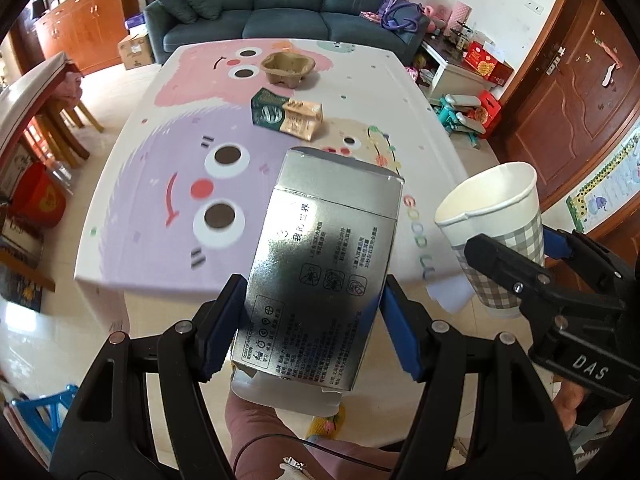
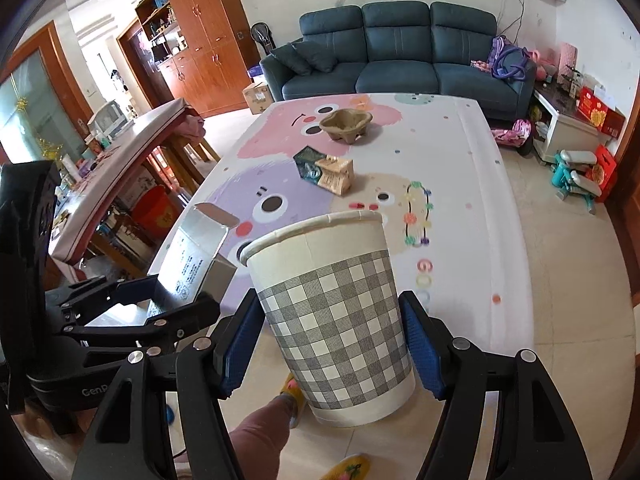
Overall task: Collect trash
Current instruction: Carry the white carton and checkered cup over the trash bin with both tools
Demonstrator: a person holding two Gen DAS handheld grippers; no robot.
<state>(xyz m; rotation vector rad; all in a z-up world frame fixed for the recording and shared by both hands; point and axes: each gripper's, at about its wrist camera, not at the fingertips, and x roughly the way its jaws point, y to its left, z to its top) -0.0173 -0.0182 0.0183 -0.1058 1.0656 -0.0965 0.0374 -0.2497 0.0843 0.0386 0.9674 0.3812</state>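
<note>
My left gripper [image 1: 310, 320] is shut on a silver carton box [image 1: 320, 264], held above the near edge of the table with its top flap open. The same silver box [image 2: 192, 256] shows at the left of the right wrist view. My right gripper [image 2: 332, 340] is shut on a checked paper cup [image 2: 332, 312], upright and just right of the box; this paper cup [image 1: 496, 232] appears at the right of the left wrist view. On the table lie a crumpled green-and-tan snack bag [image 1: 288, 114] and a brown pulp cup carrier [image 1: 289, 68] farther back.
The table [image 2: 460, 200] wears a pastel cartoon cloth. A blue sofa [image 2: 400, 52] stands behind it. A wooden bench table [image 2: 120, 152] and a red bucket [image 2: 154, 212] are to the left. Toys and red boxes [image 2: 592, 168] crowd the right floor. A person's leg and slippered feet [image 2: 348, 466] are below.
</note>
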